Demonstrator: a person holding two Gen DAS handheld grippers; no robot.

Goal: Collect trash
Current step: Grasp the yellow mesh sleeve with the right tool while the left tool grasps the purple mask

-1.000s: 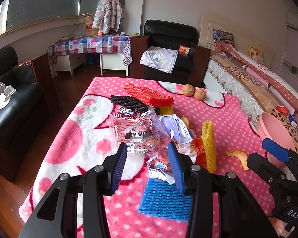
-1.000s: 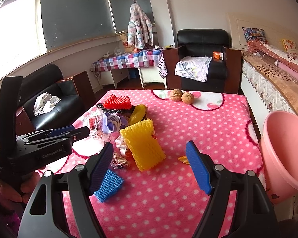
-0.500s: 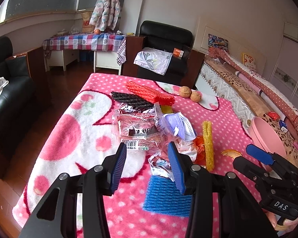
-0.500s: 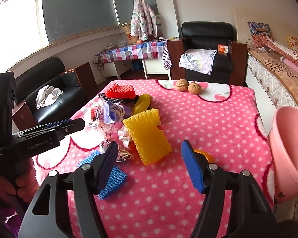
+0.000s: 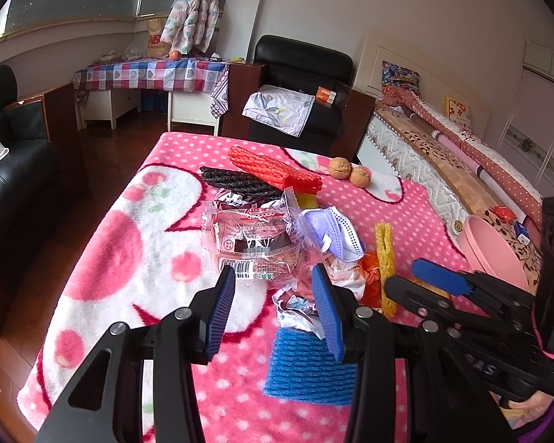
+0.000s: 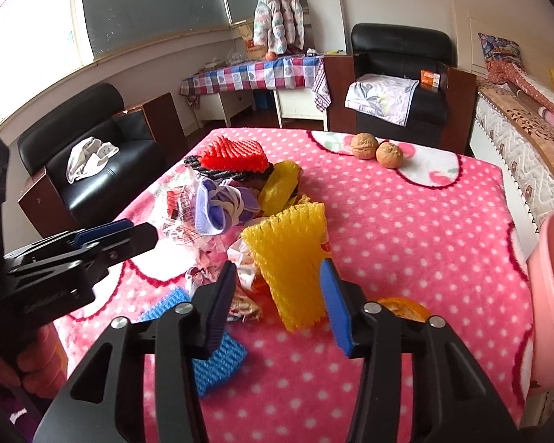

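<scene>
Trash lies heaped on the pink dotted blanket: a clear plastic wrapper, a purple face mask, crumpled paper, and red, black, blue and yellow foam nets. My left gripper stands open just short of the wrapper and touches nothing. My right gripper is closing with the yellow foam net between its jaws. The right pad is at the net's edge and the left pad is still apart from it.
Two walnuts sit at the table's far side. An orange peel lies behind my right finger. A pink bin stands off the table's right edge, beside a bed. Black armchairs are at the left and far end.
My right gripper has moved forward and down over the yellow foam net, and its jaws have narrowed around it. My left gripper has stayed nearly in place, just as wide.
</scene>
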